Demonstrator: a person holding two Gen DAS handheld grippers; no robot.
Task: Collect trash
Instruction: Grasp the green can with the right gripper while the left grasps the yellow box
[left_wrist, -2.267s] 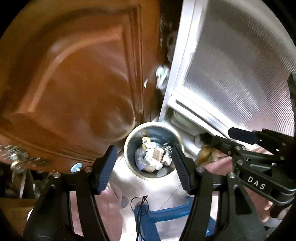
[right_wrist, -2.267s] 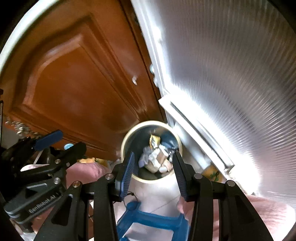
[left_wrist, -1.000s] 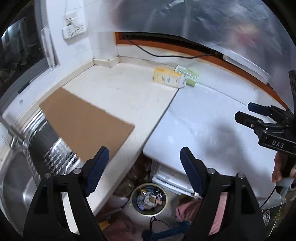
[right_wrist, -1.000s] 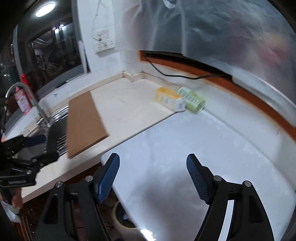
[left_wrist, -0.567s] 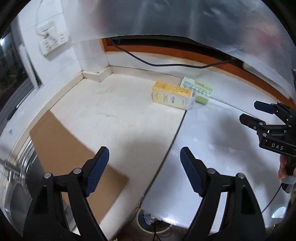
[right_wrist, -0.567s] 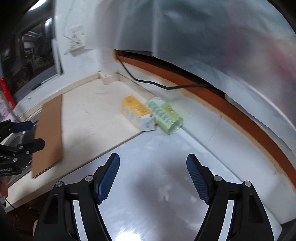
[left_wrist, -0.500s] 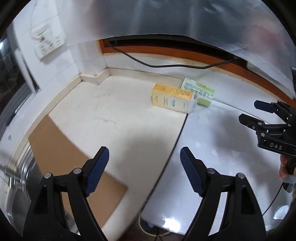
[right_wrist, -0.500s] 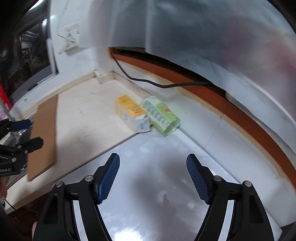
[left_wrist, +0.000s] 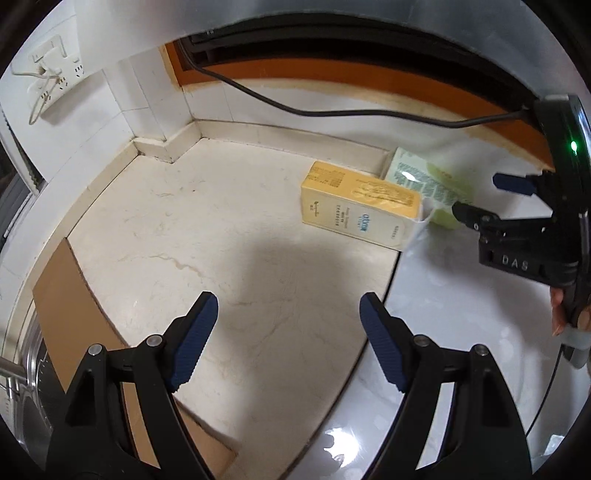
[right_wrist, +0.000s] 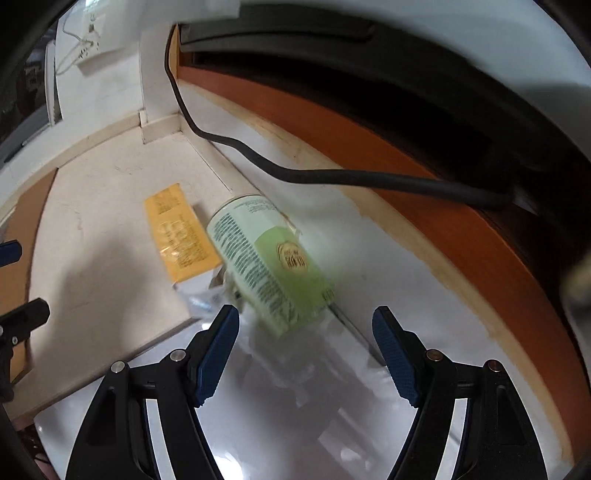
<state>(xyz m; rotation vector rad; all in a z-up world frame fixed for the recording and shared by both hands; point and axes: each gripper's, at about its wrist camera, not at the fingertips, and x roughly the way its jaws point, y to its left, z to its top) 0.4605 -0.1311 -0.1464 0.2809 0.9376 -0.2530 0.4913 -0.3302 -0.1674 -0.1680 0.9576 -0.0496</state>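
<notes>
Just ahead of the right gripper (right_wrist: 306, 350), whose ribbed blue pads stand apart and empty, a green cylindrical can (right_wrist: 271, 264) lies beside a yellow carton (right_wrist: 181, 230) on the marble counter (right_wrist: 103, 258). Likewise unclenched, the left gripper (left_wrist: 288, 343) hovers near flat cardboard (left_wrist: 70, 306); a black cable (right_wrist: 332, 177) runs behind.

A cream marble counter (left_wrist: 229, 236) fills the middle of the left wrist view, meeting a glossy white surface (left_wrist: 454, 332) along a curved seam toward 4 o'clock. A flat brown cardboard sheet (left_wrist: 74, 317) lies on the counter at 8 o'clock, its lower edge reaching over a metal sink (left_wrist: 22, 391). At 10 o'clock a white wall socket (left_wrist: 51, 74) with a thin white wire sits on the tiled wall, and a black cable (left_wrist: 332, 110) runs from 12 toward 2 o'clock below an orange-brown strip (right_wrist: 388, 155), which in the right wrist view slants from 12 to 4 o'clock.
</notes>
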